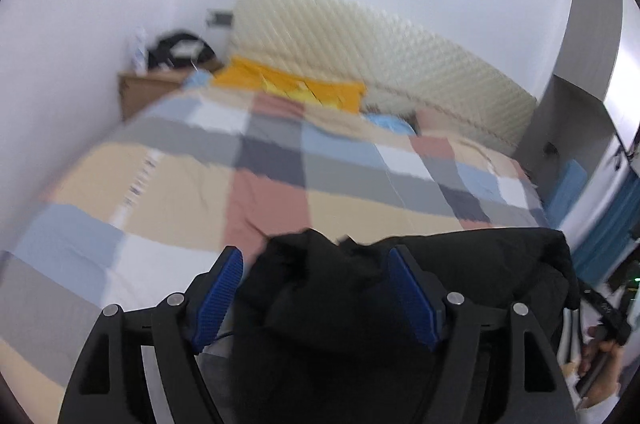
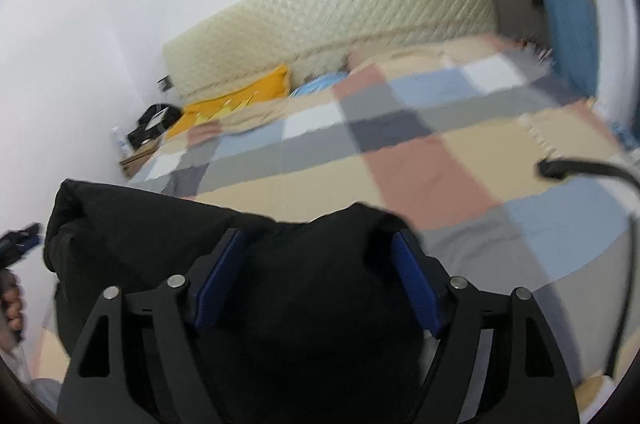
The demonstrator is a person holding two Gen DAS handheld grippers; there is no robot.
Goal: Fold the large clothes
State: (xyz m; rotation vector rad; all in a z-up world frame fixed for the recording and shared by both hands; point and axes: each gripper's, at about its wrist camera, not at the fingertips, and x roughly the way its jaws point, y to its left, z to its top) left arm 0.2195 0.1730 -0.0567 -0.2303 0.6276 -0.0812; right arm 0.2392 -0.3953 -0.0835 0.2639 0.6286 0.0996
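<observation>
Garment: a bulky black fabric garment (image 1: 400, 288), apparently padded, lay bunched at the near edge of the bed; its type could not be told.
Location: on the near part of a patchwork bedspread of beige, grey, blue, pink and white squares (image 1: 192, 183), directly under both pairs of tongs.
Left tongs (image 1: 316, 288): blue-padded fingers (image 1: 222, 292) stood spread, with black cloth humped up between them; the left pad was clear of the cloth, and contact at the right pad could not be confirmed.
Right tongs (image 2: 318, 276): likewise spread, over the garment's right-hand portion (image 2: 312, 304); cloth rose between the pads but did not appear pinched.
Grip status: neither tool appeared to hold the garment.
Fold status, judged: the garment sat as a rounded, thick bundle with a rolled far edge, which suggested at least one fold was laid. Whether it was squared could not be seen, as the near part was hidden beneath the tools.
Remaining, judged: a further fold or tidying probably stood outstanding; blur limited certainty.
Surroundings: an orange and yellow cloth (image 1: 288, 83) lay far off by the cream quilted headboard (image 1: 360, 39), well apart from the work.
Other: a hand (image 1: 600, 368) showed at the right edge of the left view.
</observation>
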